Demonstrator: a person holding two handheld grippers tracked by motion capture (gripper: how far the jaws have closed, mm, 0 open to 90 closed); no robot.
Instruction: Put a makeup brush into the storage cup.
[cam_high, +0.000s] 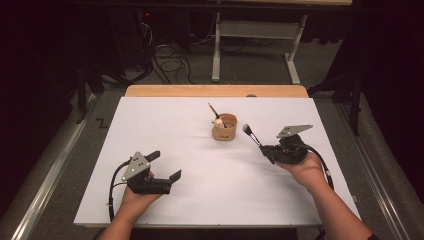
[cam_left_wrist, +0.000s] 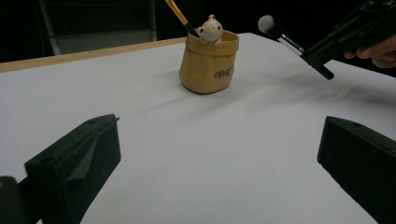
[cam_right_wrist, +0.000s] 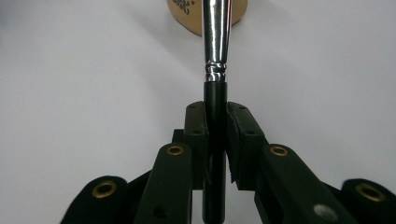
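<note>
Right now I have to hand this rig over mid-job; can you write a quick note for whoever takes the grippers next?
Right gripper: shut on the black-handled makeup brush, white bristle tip pointing toward the cup, above the table.
Left gripper: open, holding nothing, low over the white table.
Tan ceramic cup with a small bear figure: upright mid-table, one orange-handled brush already in it.
Left: probably drop the held brush into the cup.

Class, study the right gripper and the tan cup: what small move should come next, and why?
Probably carry the makeup brush up and over toward the tan cup. The right gripper is shut on its black handle, its bristle end aimed at the cup, which already holds another brush. The left gripper rests open.
</note>
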